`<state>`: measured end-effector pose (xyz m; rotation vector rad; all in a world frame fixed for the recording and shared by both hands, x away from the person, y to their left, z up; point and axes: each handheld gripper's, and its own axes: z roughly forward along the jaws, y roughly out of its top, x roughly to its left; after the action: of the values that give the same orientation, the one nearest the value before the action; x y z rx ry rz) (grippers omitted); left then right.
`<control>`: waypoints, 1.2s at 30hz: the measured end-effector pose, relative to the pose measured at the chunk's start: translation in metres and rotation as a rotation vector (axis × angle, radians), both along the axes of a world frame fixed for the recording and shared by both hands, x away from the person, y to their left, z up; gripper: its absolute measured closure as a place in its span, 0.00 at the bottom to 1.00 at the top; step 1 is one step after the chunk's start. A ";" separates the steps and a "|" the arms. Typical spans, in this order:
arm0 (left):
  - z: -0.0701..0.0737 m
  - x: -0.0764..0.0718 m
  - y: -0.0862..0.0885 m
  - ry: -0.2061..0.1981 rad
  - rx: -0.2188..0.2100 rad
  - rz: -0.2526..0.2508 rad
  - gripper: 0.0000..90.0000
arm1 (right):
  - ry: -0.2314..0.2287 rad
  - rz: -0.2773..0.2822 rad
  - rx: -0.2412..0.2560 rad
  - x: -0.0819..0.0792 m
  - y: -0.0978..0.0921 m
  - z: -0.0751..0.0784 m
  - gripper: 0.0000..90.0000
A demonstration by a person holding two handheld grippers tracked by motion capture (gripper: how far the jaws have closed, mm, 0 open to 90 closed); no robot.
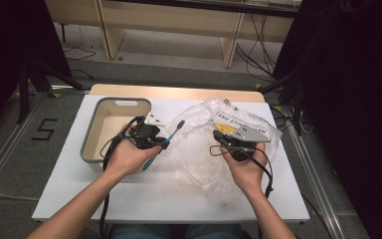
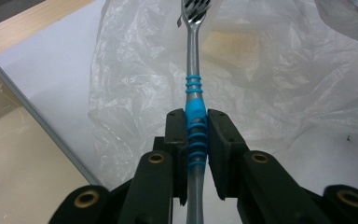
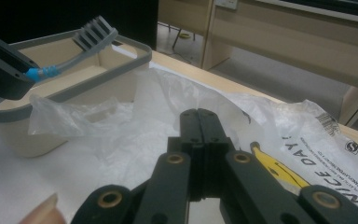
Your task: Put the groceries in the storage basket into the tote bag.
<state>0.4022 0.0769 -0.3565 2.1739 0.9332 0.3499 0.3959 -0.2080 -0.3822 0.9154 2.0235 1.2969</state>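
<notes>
Both forearms are extended forward from the near edge. The left gripper (image 1: pixel 149 137) is gripped in the left hand (image 1: pixel 124 157), its jaws pressed together from either side. The right gripper (image 1: pixel 234 144) is held in the right hand (image 1: pixel 246 172), jaws fully closed against each other.

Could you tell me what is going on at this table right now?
A person holds a gripper in each hand over a white table. The left gripper is shut on a toothbrush with a blue grip, holding it above a crumpled plastic bag, next to a grey-rimmed bin. The right gripper has its jaws closed together over the bag; whether it pinches the plastic is unclear.
</notes>
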 end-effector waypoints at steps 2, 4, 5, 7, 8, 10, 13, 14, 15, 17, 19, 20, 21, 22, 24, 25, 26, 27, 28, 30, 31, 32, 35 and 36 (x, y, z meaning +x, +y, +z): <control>0.000 -0.001 -0.002 0.000 -0.002 -0.001 0.87 | -0.001 -0.001 0.001 0.000 0.000 0.000 1.00; 0.000 -0.002 -0.003 -0.002 0.002 -0.005 0.87 | -0.001 0.000 0.001 0.000 0.000 0.000 1.00; -0.001 -0.003 -0.005 0.000 0.010 -0.011 0.87 | -0.001 -0.001 0.001 0.000 0.000 0.000 1.00; -0.002 -0.003 -0.006 0.002 0.009 -0.012 0.87 | 0.000 -0.001 0.001 0.000 0.000 0.000 1.00; -0.002 -0.003 -0.006 0.002 0.009 -0.012 0.87 | 0.000 -0.001 0.001 0.000 0.000 0.000 1.00; -0.004 -0.004 -0.008 0.008 0.012 -0.015 0.87 | -0.001 0.000 0.001 0.000 0.000 0.000 1.00; -0.007 -0.005 -0.012 0.015 0.018 -0.026 0.87 | -0.001 0.000 0.002 0.000 0.000 0.000 1.00; -0.007 -0.005 -0.012 0.015 0.018 -0.026 0.87 | -0.001 0.000 0.002 0.000 0.000 0.000 1.00; -0.008 -0.006 -0.014 0.017 0.019 -0.029 0.87 | -0.001 0.000 0.002 0.000 0.000 0.000 1.00; -0.009 -0.006 -0.015 0.018 0.016 -0.030 0.87 | -0.001 0.000 0.003 0.000 0.000 0.000 1.00; -0.011 -0.007 -0.017 0.022 0.024 -0.035 0.87 | -0.001 0.000 0.002 0.000 0.000 0.000 1.00; -0.011 -0.007 -0.017 0.022 0.024 -0.035 0.87 | -0.001 0.000 0.002 0.000 0.000 0.000 1.00; -0.012 -0.007 -0.018 0.025 0.030 -0.041 0.87 | -0.001 0.001 0.002 0.000 0.000 0.000 1.00; -0.012 -0.007 -0.018 0.025 0.030 -0.041 0.87 | -0.001 0.001 0.002 0.000 0.000 0.000 1.00; -0.013 -0.007 -0.020 0.029 0.030 -0.043 0.87 | -0.001 0.000 0.001 0.000 0.000 0.000 1.00; -0.014 -0.008 -0.020 0.030 0.033 -0.043 0.87 | -0.001 0.000 0.003 0.000 0.000 0.000 1.00; -0.014 -0.007 -0.021 0.029 0.035 -0.045 0.87 | -0.001 0.000 0.003 0.000 0.000 0.000 1.00; -0.015 -0.008 -0.021 0.029 0.032 -0.040 0.87 | -0.001 0.000 0.003 0.000 0.000 0.000 1.00; -0.015 -0.008 -0.022 0.030 0.036 -0.044 0.87 | -0.001 0.000 0.003 0.000 0.000 0.000 1.00; -0.015 -0.008 -0.023 0.030 0.041 -0.047 0.87 | -0.001 0.001 0.003 0.000 0.000 0.000 1.00; -0.016 -0.008 -0.023 0.030 0.043 -0.046 0.87 | -0.001 0.000 0.002 0.000 0.000 0.000 1.00; -0.016 -0.008 -0.024 0.030 0.047 -0.047 0.87 | -0.001 0.001 0.002 0.000 0.000 0.000 1.00; -0.018 -0.008 -0.025 0.035 0.048 -0.048 0.87 | -0.001 0.001 0.004 0.000 0.000 0.000 1.00; -0.018 -0.008 -0.025 0.035 0.049 -0.048 0.87 | -0.001 0.001 0.004 0.000 0.000 0.000 1.00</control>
<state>0.3938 0.0514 -0.3747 2.2501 0.8984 0.3149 0.3957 -0.2078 -0.3819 0.9158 2.0214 1.3014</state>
